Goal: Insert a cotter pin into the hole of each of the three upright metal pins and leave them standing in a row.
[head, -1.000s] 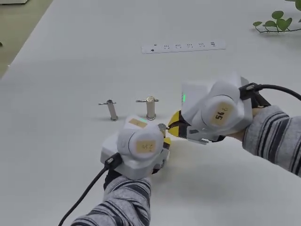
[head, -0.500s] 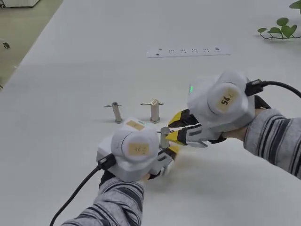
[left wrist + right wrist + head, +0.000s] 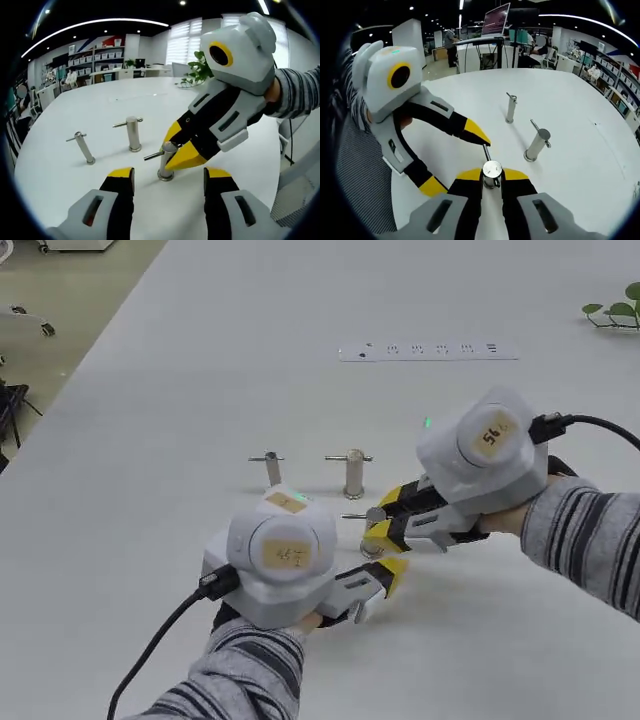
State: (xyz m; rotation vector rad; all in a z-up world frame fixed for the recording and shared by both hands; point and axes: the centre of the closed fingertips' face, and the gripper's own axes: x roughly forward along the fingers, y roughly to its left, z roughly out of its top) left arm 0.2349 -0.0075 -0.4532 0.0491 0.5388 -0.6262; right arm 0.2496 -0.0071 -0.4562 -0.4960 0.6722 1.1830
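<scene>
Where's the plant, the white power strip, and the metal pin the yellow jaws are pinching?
plant [image 3: 622, 310]: head view, on a green leaf.
power strip [image 3: 428, 350]: head view, middle of its white top.
pinched metal pin [image 3: 492, 170]: right gripper view, on its round top.

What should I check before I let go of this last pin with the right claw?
1. Right claw shut on the near pin: ok.
2. Cotter pin through its hole: it sticks out on one side; whether it is fully through, cannot tell.
3. Near pin's base resting on the table: ok.
4. Left claw open, apart from the pin: ok.
5. Far left pin and far right pin standing, cotter pins in: ok.
6. Near pin in line with those two: not ok, it stands in front of their row.
</scene>
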